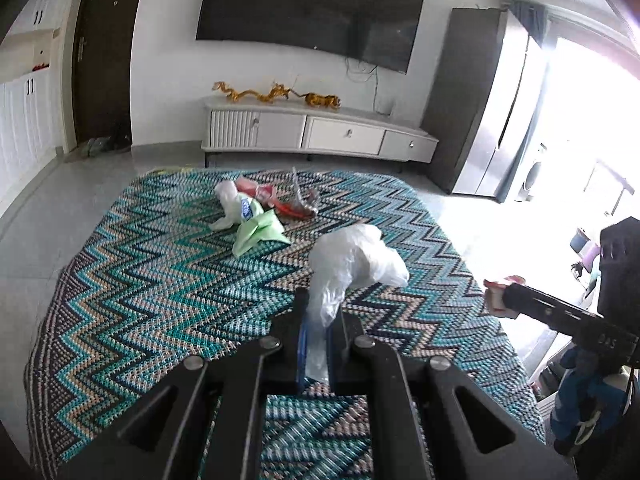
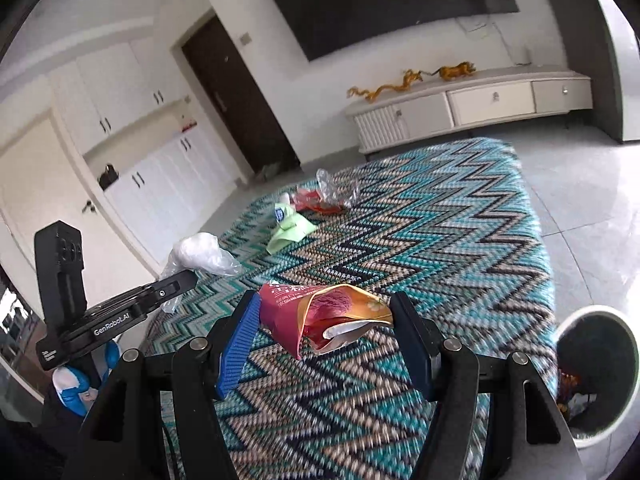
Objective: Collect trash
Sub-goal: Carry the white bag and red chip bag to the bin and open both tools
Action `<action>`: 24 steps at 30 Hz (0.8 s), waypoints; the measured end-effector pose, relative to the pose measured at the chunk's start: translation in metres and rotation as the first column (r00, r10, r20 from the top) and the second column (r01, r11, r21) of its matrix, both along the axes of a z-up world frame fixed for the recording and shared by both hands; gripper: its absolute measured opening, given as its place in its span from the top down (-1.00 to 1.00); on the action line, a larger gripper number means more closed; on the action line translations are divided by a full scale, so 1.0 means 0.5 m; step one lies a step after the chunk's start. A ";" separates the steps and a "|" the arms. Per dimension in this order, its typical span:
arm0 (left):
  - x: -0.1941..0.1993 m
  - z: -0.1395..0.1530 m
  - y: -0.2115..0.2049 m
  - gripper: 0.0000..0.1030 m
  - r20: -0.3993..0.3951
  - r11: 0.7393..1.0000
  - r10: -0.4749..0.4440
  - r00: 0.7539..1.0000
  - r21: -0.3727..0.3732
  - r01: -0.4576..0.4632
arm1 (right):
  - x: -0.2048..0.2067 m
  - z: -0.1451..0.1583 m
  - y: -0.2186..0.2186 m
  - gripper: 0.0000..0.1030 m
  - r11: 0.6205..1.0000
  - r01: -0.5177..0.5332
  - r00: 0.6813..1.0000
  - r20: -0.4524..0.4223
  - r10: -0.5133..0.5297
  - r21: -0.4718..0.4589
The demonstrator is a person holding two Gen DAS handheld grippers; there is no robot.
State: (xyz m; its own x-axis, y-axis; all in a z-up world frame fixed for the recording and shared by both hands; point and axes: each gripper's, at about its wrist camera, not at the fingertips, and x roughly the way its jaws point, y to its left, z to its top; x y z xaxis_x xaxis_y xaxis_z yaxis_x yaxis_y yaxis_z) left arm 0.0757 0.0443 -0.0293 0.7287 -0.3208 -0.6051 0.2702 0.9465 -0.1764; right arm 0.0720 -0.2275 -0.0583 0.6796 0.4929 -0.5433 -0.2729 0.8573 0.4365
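Note:
My left gripper (image 1: pixel 318 312) is shut on a crumpled clear plastic bag (image 1: pixel 354 260) and holds it above the zigzag cloth (image 1: pixel 160 280); it also shows in the right wrist view (image 2: pixel 176 280). My right gripper (image 2: pixel 326 312) has its jaws wide apart with a red and orange snack wrapper (image 2: pixel 320 316) spanning the gap and touching both pads. Further off on the cloth lies a pile of trash: a green paper (image 1: pixel 258 232), a white bag (image 1: pixel 228 200) and red wrappers (image 1: pixel 280 200). A white trash bin (image 2: pixel 596 372) with a dark liner stands at the lower right.
A white TV cabinet (image 1: pixel 320 132) with golden dragon figures (image 1: pixel 276 94) stands against the far wall under a dark TV (image 1: pixel 312 12). A grey fridge (image 1: pixel 492 108) is at the right. Tiled floor surrounds the cloth-covered surface.

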 end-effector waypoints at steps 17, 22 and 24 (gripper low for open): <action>-0.074 0.069 -0.088 0.86 0.059 0.995 -0.087 0.994 0.057 0.084 | -0.146 0.057 -0.158 -0.27 0.986 0.150 0.983 0.097 -0.156 0.071; -0.067 0.057 -0.172 0.86 0.029 0.983 -0.169 0.985 0.084 0.166 | -0.176 0.049 -0.233 -0.27 0.967 0.244 0.964 0.091 -0.250 0.067; -0.060 0.051 -0.220 0.86 0.017 0.973 -0.211 0.977 0.102 0.209 | -0.181 0.038 -0.272 -0.27 0.952 0.301 0.949 0.074 -0.305 0.056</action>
